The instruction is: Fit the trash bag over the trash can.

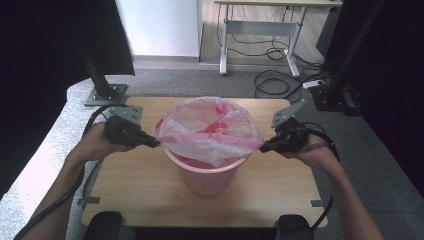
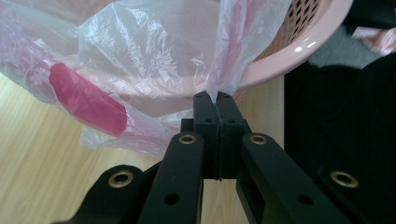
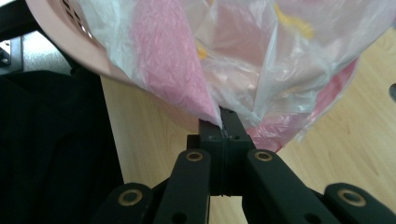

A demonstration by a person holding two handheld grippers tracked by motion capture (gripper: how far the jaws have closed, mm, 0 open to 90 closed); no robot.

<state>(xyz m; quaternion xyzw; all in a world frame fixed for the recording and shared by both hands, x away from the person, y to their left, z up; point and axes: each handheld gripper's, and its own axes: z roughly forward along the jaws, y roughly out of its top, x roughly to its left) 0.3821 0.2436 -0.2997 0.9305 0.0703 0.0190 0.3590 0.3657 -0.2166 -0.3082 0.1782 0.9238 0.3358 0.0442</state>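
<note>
A pink perforated bin [image 1: 210, 177] stands in the middle of the wooden table [image 1: 145, 185]. A thin pink plastic bag [image 1: 212, 132] with red print lines it and drapes over its rim. My left gripper [image 1: 156, 143] is shut on the bag's left edge, beside the rim. My right gripper [image 1: 261, 147] is shut on the bag's right edge. In the left gripper view the jaws [image 2: 217, 95] meet with a strip of bag [image 2: 154, 56] pinched between them, below the bin rim [image 2: 299, 49]. In the right gripper view the gripper [image 3: 223, 114] clamps a fold of the bag [image 3: 261, 56].
A desk frame [image 1: 260, 30] with loose cables [image 1: 280, 82] stands on the floor beyond the table. Black stands [image 1: 102, 85] rise at the back left and back right [image 1: 340, 80]. The table's front edge holds two black pads [image 1: 102, 225].
</note>
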